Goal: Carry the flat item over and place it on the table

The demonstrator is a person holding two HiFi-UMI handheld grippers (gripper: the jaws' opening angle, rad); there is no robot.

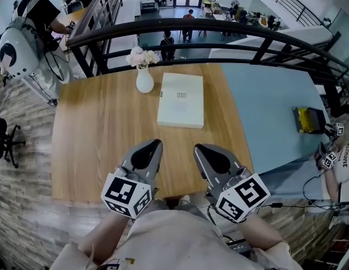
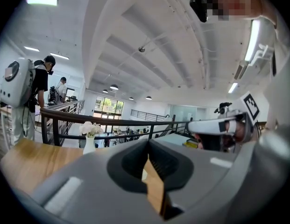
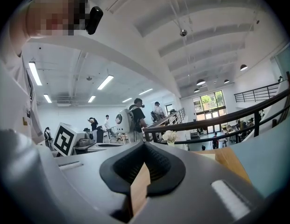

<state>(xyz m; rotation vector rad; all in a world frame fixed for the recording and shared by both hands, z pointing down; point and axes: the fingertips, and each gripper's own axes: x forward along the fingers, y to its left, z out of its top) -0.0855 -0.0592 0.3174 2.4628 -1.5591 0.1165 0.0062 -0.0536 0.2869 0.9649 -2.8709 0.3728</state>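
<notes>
My left gripper (image 1: 149,146) has its jaws pressed together on nothing, and my right gripper (image 1: 203,150) beside it is likewise closed and empty. Both hang over the near edge of the wooden table (image 1: 101,128), pointing across it. Only bare wood lies ahead of them. The flat item (image 1: 181,99), pale and rectangular, lies flat on the table's far half, well apart from both grippers. A white vase (image 1: 144,80) of flowers stands just beside its far left corner. A dark railing (image 1: 219,27) runs behind. To the right a blue table (image 1: 264,111) adjoins, carrying a yellow and black device (image 1: 308,118).
</notes>
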